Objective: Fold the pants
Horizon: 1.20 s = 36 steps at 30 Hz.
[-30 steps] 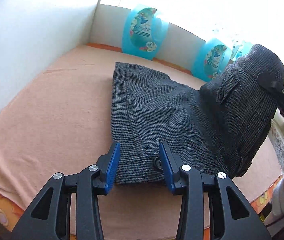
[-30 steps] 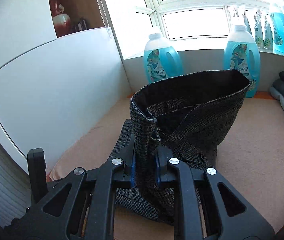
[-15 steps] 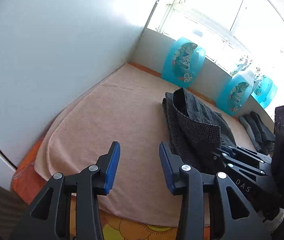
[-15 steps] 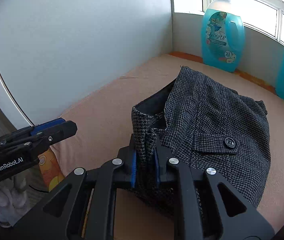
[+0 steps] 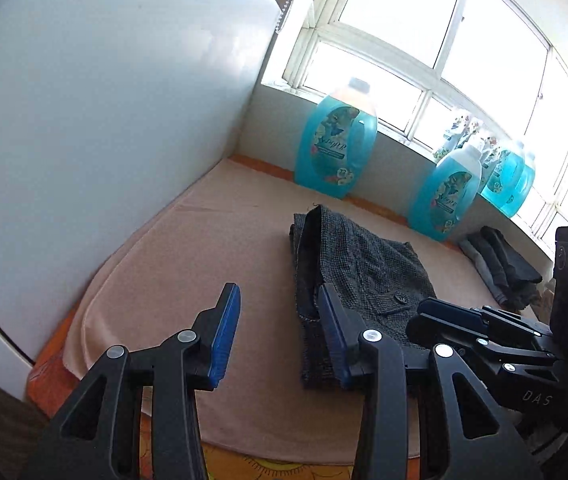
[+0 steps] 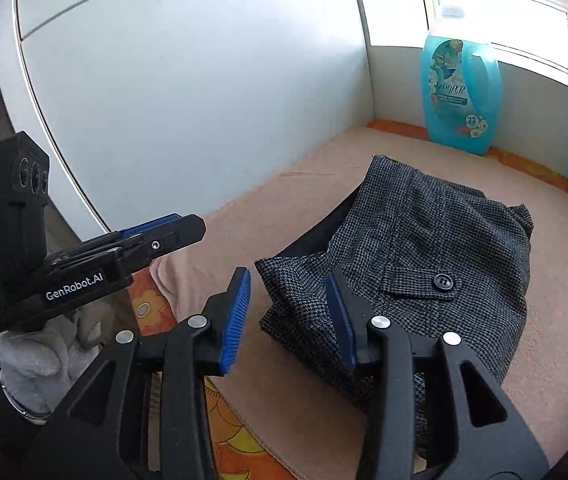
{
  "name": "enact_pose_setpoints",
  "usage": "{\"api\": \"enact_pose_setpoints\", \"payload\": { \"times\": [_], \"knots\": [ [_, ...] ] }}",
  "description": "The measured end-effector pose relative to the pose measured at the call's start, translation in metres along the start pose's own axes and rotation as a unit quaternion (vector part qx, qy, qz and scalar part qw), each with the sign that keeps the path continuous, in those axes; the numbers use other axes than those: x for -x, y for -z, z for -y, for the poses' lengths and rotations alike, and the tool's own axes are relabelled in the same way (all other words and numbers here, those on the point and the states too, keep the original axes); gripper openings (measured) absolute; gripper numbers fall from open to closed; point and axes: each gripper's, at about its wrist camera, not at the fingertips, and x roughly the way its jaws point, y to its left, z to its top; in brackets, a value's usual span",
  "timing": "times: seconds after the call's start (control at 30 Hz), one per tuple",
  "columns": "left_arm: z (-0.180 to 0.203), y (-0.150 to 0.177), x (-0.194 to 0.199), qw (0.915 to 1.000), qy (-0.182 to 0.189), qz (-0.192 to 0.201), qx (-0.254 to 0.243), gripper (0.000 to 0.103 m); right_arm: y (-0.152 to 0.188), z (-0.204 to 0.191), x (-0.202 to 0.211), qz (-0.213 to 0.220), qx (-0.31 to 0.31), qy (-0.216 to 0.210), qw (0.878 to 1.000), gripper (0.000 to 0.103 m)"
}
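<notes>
Resting folded pants on the near mat
Left gripper and right gripper both spread, empty: fold judged complete

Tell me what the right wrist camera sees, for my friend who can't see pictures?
Folded grey checked pants lie on a peach blanket, and the open right gripper hovers at their near edge, holding nothing. The left gripper is off to the left, and a blue bottle stands by the window.
</notes>
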Motion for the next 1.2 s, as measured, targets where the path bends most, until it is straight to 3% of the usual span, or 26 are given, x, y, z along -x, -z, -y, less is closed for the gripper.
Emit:
{"api": "enact_pose_setpoints", "payload": {
  "times": [0.13,0.3,0.47,0.67,0.77,0.83,0.93,1.07,1.2],
  "knots": [
    [0.028,-0.001,-0.005,0.9990,0.032,-0.003,-0.031,0.039,-0.004,0.043,0.033,0.032,-0.046,0.021,0.998,0.043],
    [0.066,0.005,-0.032,0.9941,0.070,-0.030,-0.077,0.039,-0.007,0.104,0.042,0.037,-0.111,0.048,0.992,0.043],
    [0.060,0.013,-0.068,0.9939,0.046,-0.072,-0.070,0.039,-0.002,0.120,0.029,0.007,-0.116,0.039,0.992,0.043],
    [0.038,0.025,-0.068,0.9946,0.025,-0.085,-0.054,0.039,0.014,0.104,0.002,-0.035,-0.071,0.033,0.996,0.043],
    [0.026,0.031,-0.078,0.9940,-0.005,-0.098,-0.048,0.041,0.023,0.099,-0.016,-0.065,-0.056,0.037,0.996,0.043],
    [0.021,0.031,-0.075,0.9947,-0.002,-0.098,-0.032,0.042,0.026,0.102,-0.019,-0.073,-0.057,0.032,0.995,0.043],
    [0.031,0.023,-0.059,0.9959,-0.028,-0.064,-0.058,0.040,0.021,0.111,-0.007,-0.055,-0.064,0.028,0.996,0.043],
    [0.059,0.009,-0.040,0.9956,0.009,-0.032,-0.088,0.039,0.004,0.131,0.010,-0.022,-0.086,0.043,0.995,0.043],
    [0.088,0.009,-0.052,0.9895,0.063,-0.052,-0.119,0.039,-0.011,0.157,0.008,-0.016,-0.117,0.048,0.992,0.040]
  ]
}}
